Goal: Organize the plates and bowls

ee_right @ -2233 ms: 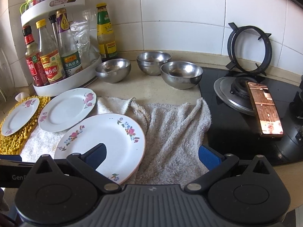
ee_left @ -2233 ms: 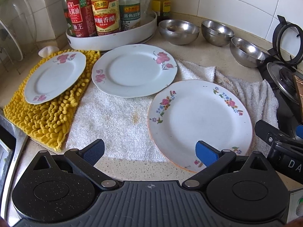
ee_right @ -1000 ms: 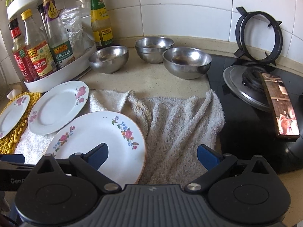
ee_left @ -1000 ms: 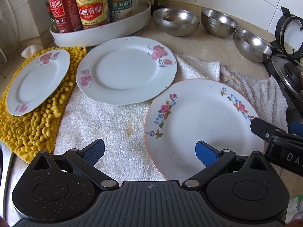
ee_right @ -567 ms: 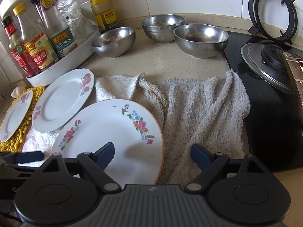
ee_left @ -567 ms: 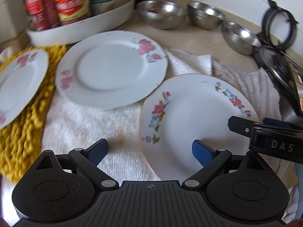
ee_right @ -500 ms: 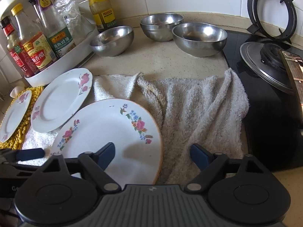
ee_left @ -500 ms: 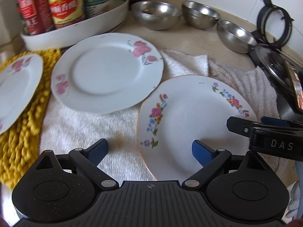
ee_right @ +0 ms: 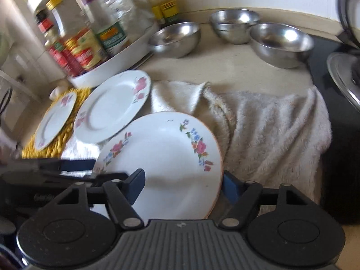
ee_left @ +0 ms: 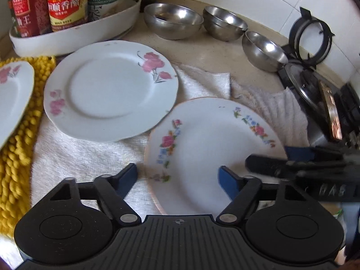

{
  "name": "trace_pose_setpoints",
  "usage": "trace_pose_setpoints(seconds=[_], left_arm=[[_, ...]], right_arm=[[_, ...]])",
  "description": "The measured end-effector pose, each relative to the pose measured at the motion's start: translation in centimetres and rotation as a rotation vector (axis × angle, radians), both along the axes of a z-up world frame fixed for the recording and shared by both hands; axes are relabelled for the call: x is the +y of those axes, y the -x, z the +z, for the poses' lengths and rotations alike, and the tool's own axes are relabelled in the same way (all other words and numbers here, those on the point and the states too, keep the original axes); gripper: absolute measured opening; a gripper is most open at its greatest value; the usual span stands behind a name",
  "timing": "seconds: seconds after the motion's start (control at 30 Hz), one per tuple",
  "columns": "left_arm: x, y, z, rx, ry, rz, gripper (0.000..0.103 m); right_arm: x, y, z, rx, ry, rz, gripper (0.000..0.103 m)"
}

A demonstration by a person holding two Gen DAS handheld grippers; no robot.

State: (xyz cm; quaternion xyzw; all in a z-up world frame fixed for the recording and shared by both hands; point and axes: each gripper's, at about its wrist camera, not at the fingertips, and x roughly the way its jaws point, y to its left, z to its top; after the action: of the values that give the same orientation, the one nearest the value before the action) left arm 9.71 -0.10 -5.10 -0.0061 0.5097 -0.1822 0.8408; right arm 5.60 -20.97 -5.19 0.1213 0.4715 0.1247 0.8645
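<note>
1. Since the earlier frames: both views lower and nearer to the big round white plate with the multicoloured flower sprays and thin orange rim (ee_left: 209, 148); right view now blurred and swung leftward.

2. Left wrist view:
- Left gripper (ee_left: 177, 178) wide apart, blue pads empty: left pad over the white terry towel (ee_left: 90, 153), right pad over the plate's near part, plate edge between them. Contact with the plate: cannot tell.
- Plate lying on the towel, near edge hidden behind the gripper body.
- Right gripper (ee_left: 279, 157) reaching in from the right over the plate's right rim, blurred.
- Beyond: medium white scalloped plate with pink roses (ee_left: 110, 90) on the towel, its rim just beside the big plate's.
- Far left: smaller white pink-rose plate (ee_left: 13, 94) on the yellow chenille mat (ee_left: 20, 135).
- Behind: three round stainless steel bowls (ee_left: 173, 21) in a row on the beige counter, beside the white bottle tray (ee_left: 74, 33).

3. Right wrist view:
- Right gripper (ee_right: 182, 184) spread open, nothing clamped: left pad over the big plate (ee_right: 162, 153), right pad just outside its right rim above the towel (ee_right: 270, 130).
- Left gripper (ee_right: 67, 164) coming in at the plate's left rim.
- Rose plates (ee_right: 112, 108) left of it, steel bowls (ee_right: 175, 38) behind on the counter.
</note>
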Motion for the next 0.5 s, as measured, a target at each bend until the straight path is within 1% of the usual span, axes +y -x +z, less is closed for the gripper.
trace_pose_setpoints(seconds=[0.07, 0.13, 0.2, 0.27, 0.37, 0.43, 0.5], left_arm=[[-0.7, 0.1, 0.0, -0.008, 0.001, 0.013, 0.08], [-1.4, 0.2, 0.1, -0.009, -0.011, 0.03, 0.08], [-2.1, 0.3, 0.2, -0.009, -0.004, 0.029, 0.08], [-2.9, 0.4, 0.4, -0.017, 0.02, 0.026, 0.08], [-4.4, 0.3, 1.0, -0.051, 0.047, 0.005, 0.079], [-5.6, -0.4, 0.8, -0.054, 0.05, -0.011, 0.078], [-6.6, -1.1, 0.3, -0.055, 0.036, -0.028, 0.075]], right_arm=[[-0.8, -0.2, -0.3, -0.003, -0.049, 0.013, 0.091], [-1.3, -0.3, -0.2, -0.011, -0.05, 0.034, 0.091], [-2.1, -0.2, 0.1, -0.023, -0.05, 0.034, 0.091], [-3.6, -0.2, 0.6, -0.035, -0.058, 0.012, 0.092], [-5.5, -0.3, 1.1, -0.074, -0.056, -0.021, 0.091], [-6.6, -0.9, 0.5, -0.06, -0.057, -0.057, 0.091], [-7.2, -1.6, -0.5, -0.038, -0.057, -0.077, 0.091]])
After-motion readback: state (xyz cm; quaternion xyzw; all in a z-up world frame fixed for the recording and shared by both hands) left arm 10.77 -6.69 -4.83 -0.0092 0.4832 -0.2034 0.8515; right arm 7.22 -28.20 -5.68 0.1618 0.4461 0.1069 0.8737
